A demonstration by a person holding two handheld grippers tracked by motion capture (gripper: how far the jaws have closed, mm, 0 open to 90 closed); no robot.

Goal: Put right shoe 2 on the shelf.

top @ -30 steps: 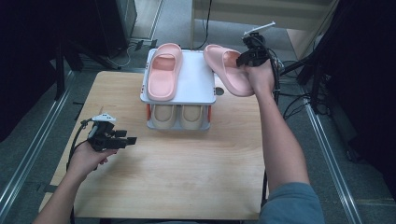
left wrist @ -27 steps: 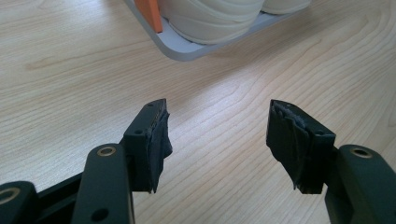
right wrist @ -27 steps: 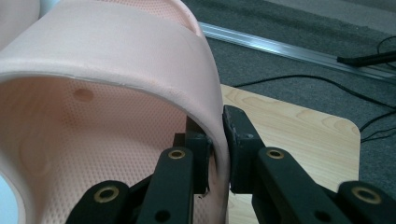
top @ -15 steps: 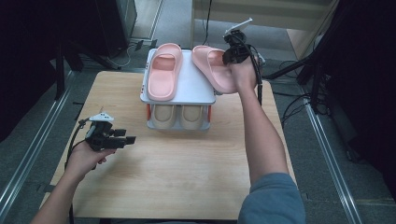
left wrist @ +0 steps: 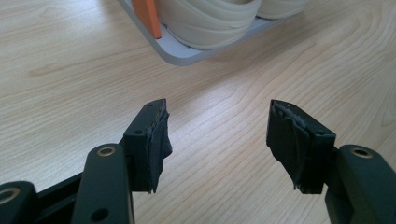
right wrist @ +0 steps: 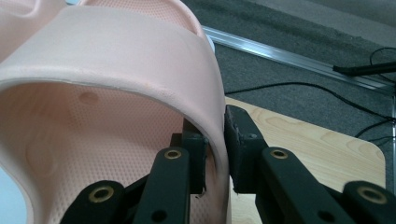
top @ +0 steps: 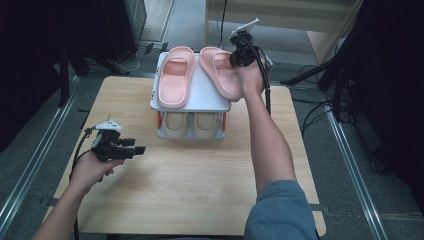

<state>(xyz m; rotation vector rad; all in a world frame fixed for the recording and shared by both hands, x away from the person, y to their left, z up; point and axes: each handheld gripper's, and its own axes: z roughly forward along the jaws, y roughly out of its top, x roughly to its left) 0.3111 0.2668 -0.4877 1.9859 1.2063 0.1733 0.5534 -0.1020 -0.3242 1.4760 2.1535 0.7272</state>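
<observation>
A two-level shoe rack (top: 200, 97) stands at the back middle of the wooden table. One pink slipper (top: 175, 76) lies on its top shelf at the left. My right gripper (top: 239, 56) is shut on the strap of a second pink slipper (top: 220, 70), held tilted over the shelf's right side. In the right gripper view the jaws pinch the strap's edge (right wrist: 212, 116). A pair of beige slippers (top: 193, 124) sits on the lower shelf. My left gripper (top: 137, 149) hovers open over the table's left side, with nothing between its pads (left wrist: 156, 140).
Bare wooden table top (top: 190, 180) stretches in front of the rack. Cables (top: 312, 112) and metal rails (top: 30, 165) run along the floor beside the table. The rack's orange post (left wrist: 148, 16) and lower tray edge (left wrist: 187, 53) appear ahead of my left gripper.
My right gripper carried the second pink slipper leftward from beyond the rack's right edge to over its top shelf. The left gripper stayed where it was.
</observation>
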